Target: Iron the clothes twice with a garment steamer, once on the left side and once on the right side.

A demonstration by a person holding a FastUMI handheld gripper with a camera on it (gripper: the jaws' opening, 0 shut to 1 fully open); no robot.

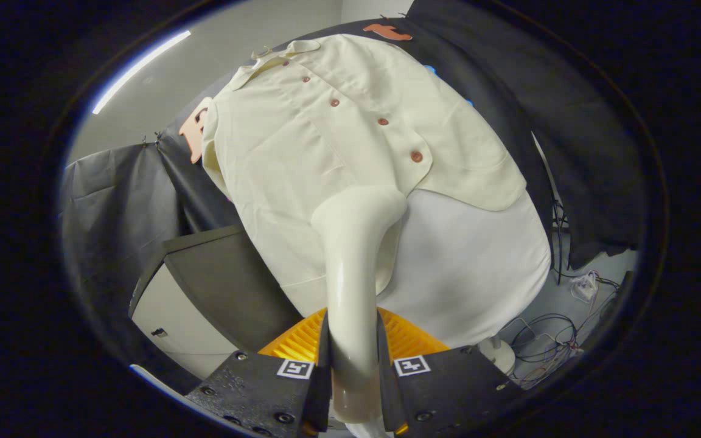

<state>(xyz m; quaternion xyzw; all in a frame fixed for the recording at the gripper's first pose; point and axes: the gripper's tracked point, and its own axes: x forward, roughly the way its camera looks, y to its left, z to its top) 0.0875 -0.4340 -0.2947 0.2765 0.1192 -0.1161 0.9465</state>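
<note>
We are clamping the hand-held gripper (353, 365) tight on the garment steamer (353, 274), both fingers pressing its handle. Just beyond them, its head is lying against the lower front of the cream buttoned shirt (326, 152).

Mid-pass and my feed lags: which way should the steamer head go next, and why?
Probably glide it up the cream shirt. The gripper is shut on the steamer, whose head sits at the hem beside the button placket, with the panel above waiting.

Claw (353, 365): two flat textured plates with screws, a square black-and-white marker on each, ribbed orange body behind.
</note>
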